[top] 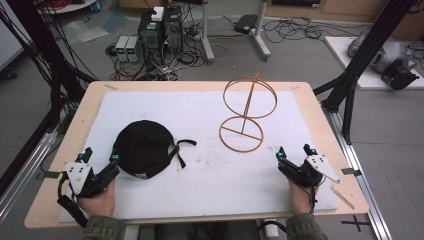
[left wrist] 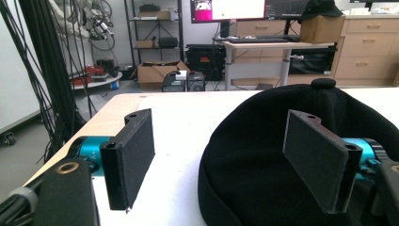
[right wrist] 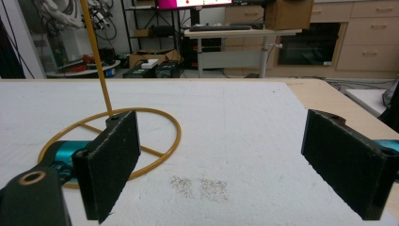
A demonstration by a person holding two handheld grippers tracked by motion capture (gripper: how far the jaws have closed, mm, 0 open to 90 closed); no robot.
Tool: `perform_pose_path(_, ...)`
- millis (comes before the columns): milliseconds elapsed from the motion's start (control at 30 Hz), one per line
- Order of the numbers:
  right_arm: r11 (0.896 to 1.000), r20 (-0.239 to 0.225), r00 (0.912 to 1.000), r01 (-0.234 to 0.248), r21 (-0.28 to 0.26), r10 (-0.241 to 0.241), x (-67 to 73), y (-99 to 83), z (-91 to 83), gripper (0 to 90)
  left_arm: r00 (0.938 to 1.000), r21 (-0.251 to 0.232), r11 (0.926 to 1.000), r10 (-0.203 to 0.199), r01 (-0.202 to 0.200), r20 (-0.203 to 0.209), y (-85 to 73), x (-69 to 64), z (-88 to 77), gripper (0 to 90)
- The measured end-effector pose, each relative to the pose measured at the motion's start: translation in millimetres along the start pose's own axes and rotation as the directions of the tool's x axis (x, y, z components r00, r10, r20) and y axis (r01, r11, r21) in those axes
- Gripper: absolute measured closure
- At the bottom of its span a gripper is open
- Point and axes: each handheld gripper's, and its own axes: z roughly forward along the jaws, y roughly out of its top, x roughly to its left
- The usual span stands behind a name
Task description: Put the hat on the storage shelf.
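Wooden table (top: pixel 75 131) — white mat (top: pixel 200 120), black cap (top: pixel 142 147), wire stand (top: pixel 245 117)

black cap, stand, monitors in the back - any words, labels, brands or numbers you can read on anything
No text can be read.
Black cap: a small pale tag at its edge, too small to read.
Monitor behind the table: bright screen content, blurred.
Gold wire stand: no marking.
Left gripper and right gripper: no lettering on plates or jaws.

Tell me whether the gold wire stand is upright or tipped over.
Upright. The stand sits with its ring base flat on the white mat, and its post rises straight up.
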Motion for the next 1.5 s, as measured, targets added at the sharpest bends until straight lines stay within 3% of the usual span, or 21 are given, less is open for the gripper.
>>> perform_pose_path(933,1.0,0.004,1.0,-0.004,-0.002,0.004,1.2,0.0,0.5,11.4,0.9999,0.018,0.9997,-0.017,0.017,0.0,1.8,-1.3,0.1,25.3)
perform_pose_path(1033,1.0,0.002,1.0,-0.008,-0.001,0.008,1.5,-0.2,0.8,11.3,0.9992,0.012,0.9992,-0.039,0.039,0.011,3.9,-2.6,1.5,25.2)
perform_pose_path(1500,1.0,-0.001,1.0,-0.007,0.0,0.007,2.3,-1.0,0.3,11.3,0.9977,0.012,0.9994,-0.034,0.033,0.06,9.7,-15.1,8.2,24.7)
